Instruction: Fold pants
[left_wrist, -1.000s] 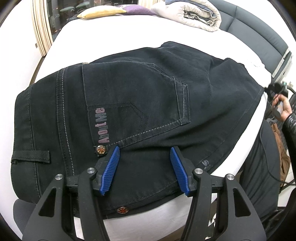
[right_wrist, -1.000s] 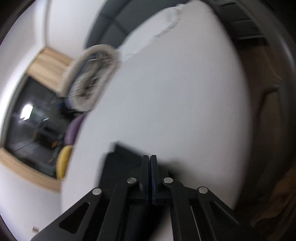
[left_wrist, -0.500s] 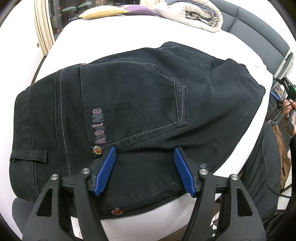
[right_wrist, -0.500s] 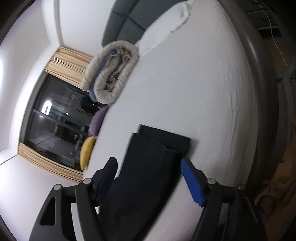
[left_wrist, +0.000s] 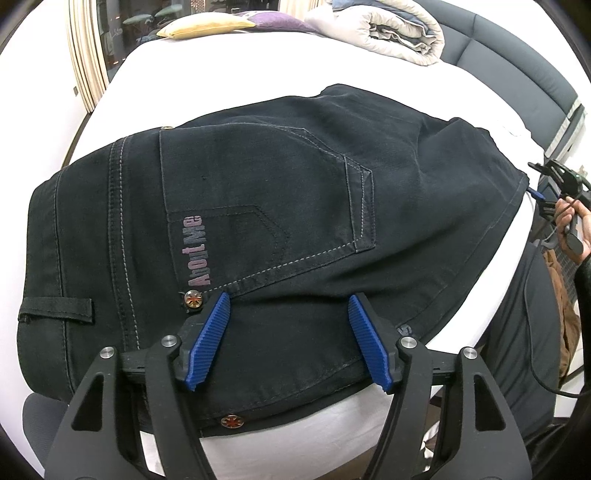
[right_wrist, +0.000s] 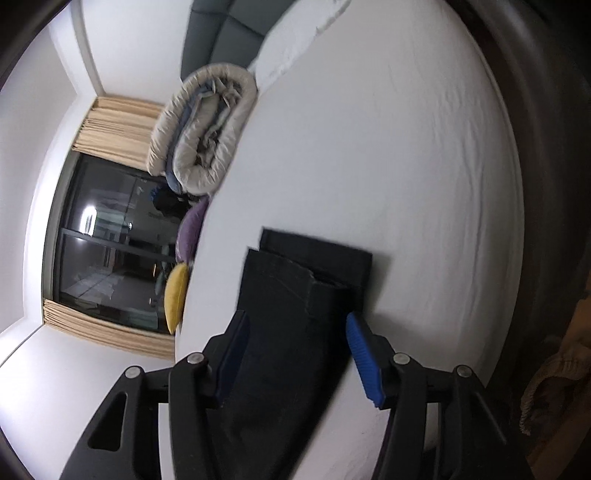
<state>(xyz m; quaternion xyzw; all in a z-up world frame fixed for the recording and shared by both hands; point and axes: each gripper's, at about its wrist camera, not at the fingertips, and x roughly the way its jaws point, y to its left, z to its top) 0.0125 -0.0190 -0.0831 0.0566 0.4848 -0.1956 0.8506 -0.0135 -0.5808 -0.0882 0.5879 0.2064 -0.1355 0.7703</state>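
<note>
Black jeans lie folded on the white bed, back pocket up with an "About Me" print. My left gripper is open and empty, hovering over the near edge of the pants by the waistband. The right wrist view shows the folded pants from the leg end, hems stacked. My right gripper is open and empty above them. It also shows at the far right of the left wrist view, held in a hand beyond the bed's edge.
A rolled beige duvet and yellow and purple cushions lie at the far end of the bed. A grey headboard runs on the right. A dark window with curtains is beyond. The bed's near edge is under my left gripper.
My right gripper opened, let go of the pants and drew back from them. My left gripper stayed open and shifted slightly back.
</note>
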